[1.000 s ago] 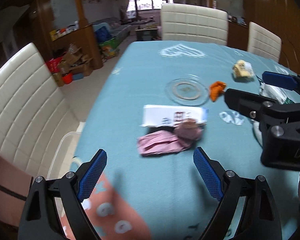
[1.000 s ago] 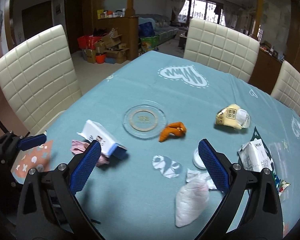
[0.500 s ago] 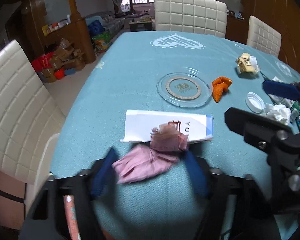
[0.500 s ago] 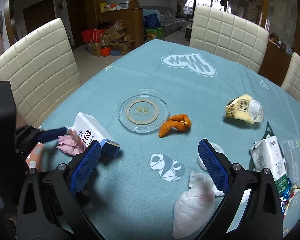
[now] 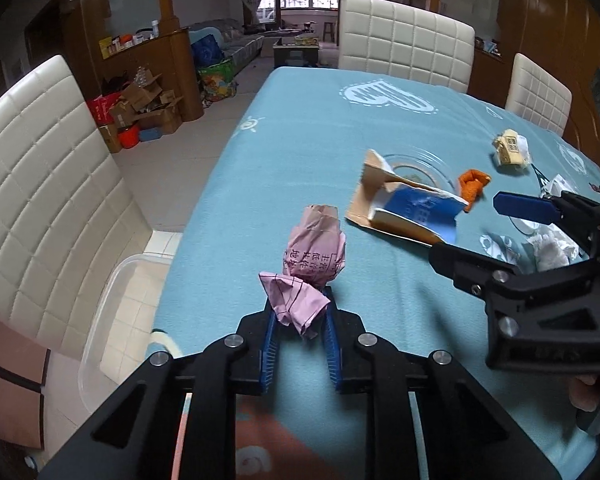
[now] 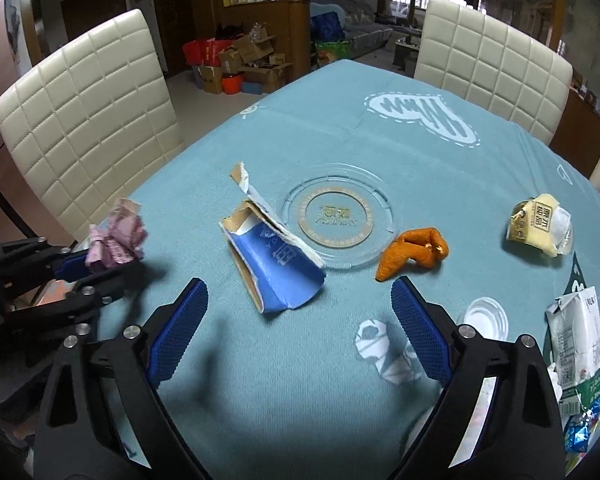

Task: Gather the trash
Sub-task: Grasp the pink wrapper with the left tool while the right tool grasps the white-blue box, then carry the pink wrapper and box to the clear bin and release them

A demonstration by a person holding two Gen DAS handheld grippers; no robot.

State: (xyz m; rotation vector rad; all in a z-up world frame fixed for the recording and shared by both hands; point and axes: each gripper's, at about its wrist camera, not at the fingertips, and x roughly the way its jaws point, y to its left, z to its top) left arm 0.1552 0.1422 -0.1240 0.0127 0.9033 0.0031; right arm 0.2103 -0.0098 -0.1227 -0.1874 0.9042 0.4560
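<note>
Two blue-padded fingers of the left gripper (image 5: pixel 300 330) are closing on a crumpled pink paper wrapper w/ printed characters (image 5: pixel 312 258) in the left wrist view; its lower tail sits pinched between the pads, the rest sticks up above the teal tablecloth (image 5: pixel 268 184). Just past it lies a torn blue-and-white cardboard carton (image 5: pixel 410 210), its flap overlapping a clear round plastic lid w/ gold ring (image 5: pixel 410 166). An orange peel piece (image 5: pixel 474 184) is right of the carton, a crumpled yellow-white snack wrapper (image 5: pixel 510 152) farther right. The right gripper (image 5: pixel 484 232) enters from the right edge, jaws apart, a bit of a hand visible below it. Right wrist view: right gripper (image 6: pixel 298 314) w/ jaws wide but starting to close, nothing pressed between the pads; the torn carton (image 6: pixel 274 264) lies on the cloth ahead, between the fingers' lines, not touched. Clear lid (image 6: pixel 336 216) is behind the carton, orange peel (image 6: pixel 414 252) beside it, yellow-white wrapper (image 6: pixel 540 224) well right. A small white cap (image 6: pixel 486 316) and an opened white-green milk pouch (image 6: pixel 576 340) sit near the right finger. At left, the left gripper (image 6: pixel 90 266) has the pink wrapper (image 6: pixel 116 240) clamped, raised off the cloth.
</note>
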